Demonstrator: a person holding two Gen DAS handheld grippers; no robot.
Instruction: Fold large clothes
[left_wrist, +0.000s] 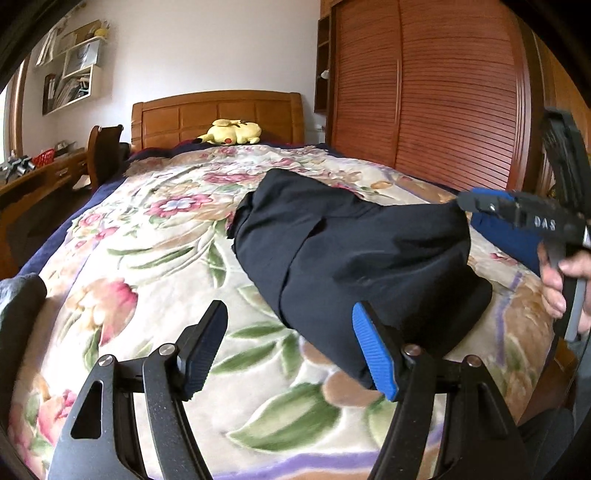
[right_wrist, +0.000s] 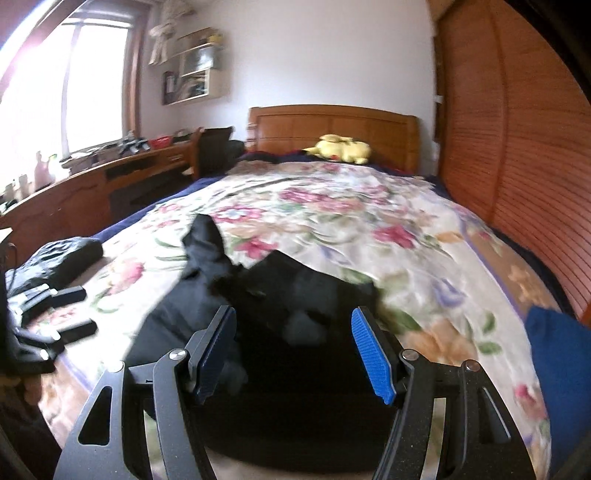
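A: Black garment bunched on the floral blanket, right of centre in the left wrist view — one corner lifted toward three o'clock.
B: Lifted by the right hand-held gripper?
A: Tip against that corner; hand on the grip. Pinched or not — cannot tell there. In its own view, right hand-held gripper apart, dark cloth between and below, pads not pressing.
B: And the left hand-held gripper?
A: Apart, nothing between; right pad just beside the garment's near edge.
B: Further out?
A: Yellow plush toy at twelve o'clock by the headboard. Wardrobe at two.
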